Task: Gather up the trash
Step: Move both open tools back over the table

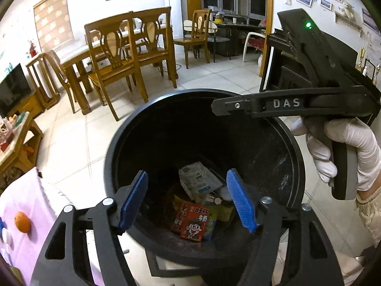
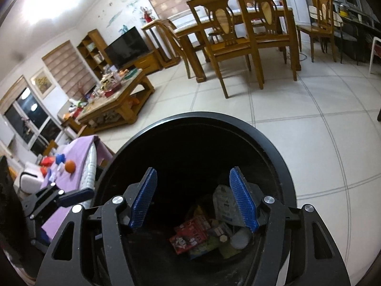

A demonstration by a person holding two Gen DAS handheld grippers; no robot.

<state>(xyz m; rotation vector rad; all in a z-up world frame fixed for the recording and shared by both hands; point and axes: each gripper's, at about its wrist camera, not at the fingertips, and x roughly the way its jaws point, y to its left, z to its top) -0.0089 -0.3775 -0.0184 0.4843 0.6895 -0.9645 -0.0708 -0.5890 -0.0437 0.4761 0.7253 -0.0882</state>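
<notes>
Left wrist view: left gripper (image 1: 188,199) hangs spread and empty over the round black plastic bin (image 1: 295,166), red snack wrapper (image 1: 193,221) lying at its bottom. Right wrist view: right gripper (image 2: 193,199) likewise spread, empty, above the same bin (image 2: 273,147) and wrapper (image 2: 190,234).

The left gripper (image 1: 188,197) hangs with its blue-padded fingers (image 1: 133,200) spread wide over the round black plastic trash bin (image 1: 114,147). On the bin's bottom lie a red snack wrapper (image 1: 193,221) and a grey crumpled pouch (image 1: 195,178). The right gripper (image 1: 221,107), held in a white-gloved hand (image 1: 345,152), reaches over the bin's far right rim.
</notes>
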